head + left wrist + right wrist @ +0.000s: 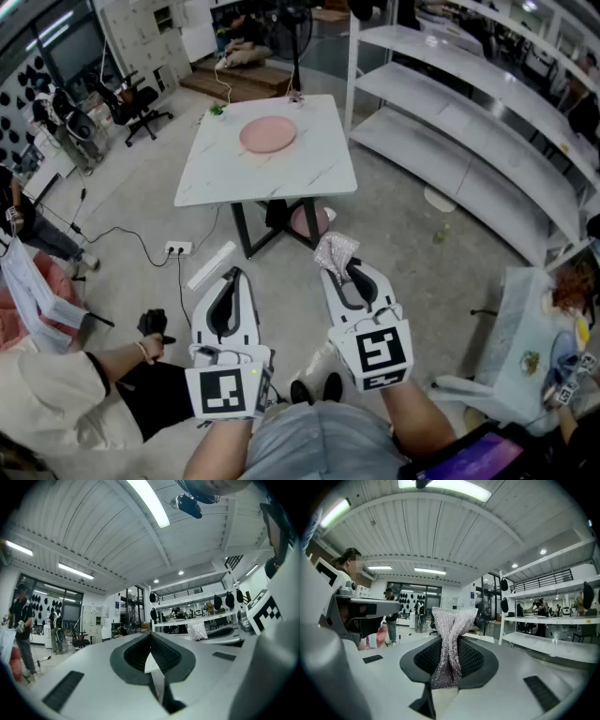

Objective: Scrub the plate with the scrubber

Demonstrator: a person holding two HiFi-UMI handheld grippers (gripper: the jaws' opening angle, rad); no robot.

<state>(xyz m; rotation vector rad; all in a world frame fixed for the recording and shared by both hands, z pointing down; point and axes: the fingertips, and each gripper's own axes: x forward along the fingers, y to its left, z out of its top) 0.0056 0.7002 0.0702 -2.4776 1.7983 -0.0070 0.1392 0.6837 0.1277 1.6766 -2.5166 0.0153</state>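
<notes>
1. The left hand-held gripper (233,277) is held low in front of the body and points forward, its marker cube (225,392) at the near end.
2. In the left gripper view its jaws are pressed together along a single seam, with nothing between them.
3. The right hand-held gripper (337,272) lies just beside it, roughly parallel, with its tip slightly further forward.
4. Its jaws are clamped on the scrubber (450,639), which is pinched at the middle and fans out past the tips.
5. The right forearm (419,424) runs back from that gripper's marker cube (382,353) towards the body.
</notes>
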